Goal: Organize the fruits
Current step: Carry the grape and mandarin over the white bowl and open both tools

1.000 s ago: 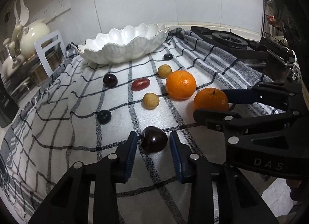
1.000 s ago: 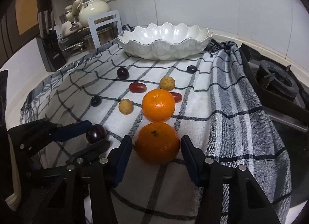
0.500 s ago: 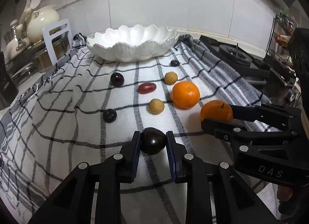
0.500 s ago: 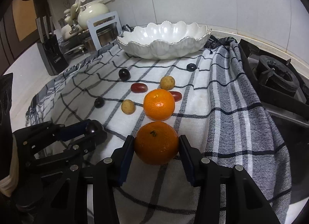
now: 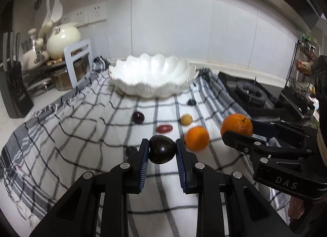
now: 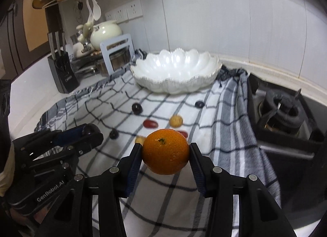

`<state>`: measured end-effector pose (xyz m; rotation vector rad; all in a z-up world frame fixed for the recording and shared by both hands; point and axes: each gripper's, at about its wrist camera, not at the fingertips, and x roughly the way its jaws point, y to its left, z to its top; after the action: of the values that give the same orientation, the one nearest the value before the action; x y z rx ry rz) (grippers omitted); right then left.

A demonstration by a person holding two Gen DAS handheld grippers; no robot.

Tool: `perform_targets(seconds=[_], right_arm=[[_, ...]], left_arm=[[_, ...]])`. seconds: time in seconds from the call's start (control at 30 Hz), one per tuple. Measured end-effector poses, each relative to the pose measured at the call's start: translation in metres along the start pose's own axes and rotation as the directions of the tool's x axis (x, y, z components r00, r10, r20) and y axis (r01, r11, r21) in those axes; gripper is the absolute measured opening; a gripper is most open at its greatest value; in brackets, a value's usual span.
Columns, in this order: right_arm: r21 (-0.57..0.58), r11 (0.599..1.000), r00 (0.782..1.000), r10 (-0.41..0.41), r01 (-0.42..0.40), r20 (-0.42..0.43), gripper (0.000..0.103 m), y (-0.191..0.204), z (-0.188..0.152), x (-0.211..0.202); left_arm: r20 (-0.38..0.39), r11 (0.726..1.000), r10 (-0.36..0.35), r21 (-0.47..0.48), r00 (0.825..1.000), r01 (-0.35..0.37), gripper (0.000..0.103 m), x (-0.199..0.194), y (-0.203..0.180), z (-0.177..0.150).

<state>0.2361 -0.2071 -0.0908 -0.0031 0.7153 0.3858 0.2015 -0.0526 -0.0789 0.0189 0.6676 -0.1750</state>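
Dark glossy plum (image 5: 162,149) clamped in left gripper (image 5: 162,151) — dimpled orange (image 6: 165,151) pinched by right gripper (image 6: 165,153).

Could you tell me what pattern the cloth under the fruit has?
The cloth is white with dark checked lines, clearest in the right wrist view.

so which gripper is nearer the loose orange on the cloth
Left. The left gripper, holding a dark plum, sits just beside the loose orange. The right gripper, holding its own orange, is farther off.

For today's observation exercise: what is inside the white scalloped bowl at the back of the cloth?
The white scalloped bowl shows only bare white inner wall; no fruit is visible in it. Its near rim hides the very bottom, so that part cannot be checked.
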Motion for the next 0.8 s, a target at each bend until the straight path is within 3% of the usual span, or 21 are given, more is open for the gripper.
perform_targets(seconds=[0.33, 0.8], right_arm=[[-0.018, 1.0, 0.996, -0.002, 0.003, 0.092, 0.048, 0.003, 0.032, -0.01], [0.008, 0.999, 0.982, -0.039, 0.038, 0.186, 0.048, 0.006, 0.097, 0.003]], left_arm=[[0.1, 1.0, 0.016, 0.018, 0.995, -0.017, 0.027, -0.007, 0.003, 0.032], [0.182, 1.0, 0.003, 0.017, 0.983, -0.006, 0.027, 0.007, 0.028, 0.098]])
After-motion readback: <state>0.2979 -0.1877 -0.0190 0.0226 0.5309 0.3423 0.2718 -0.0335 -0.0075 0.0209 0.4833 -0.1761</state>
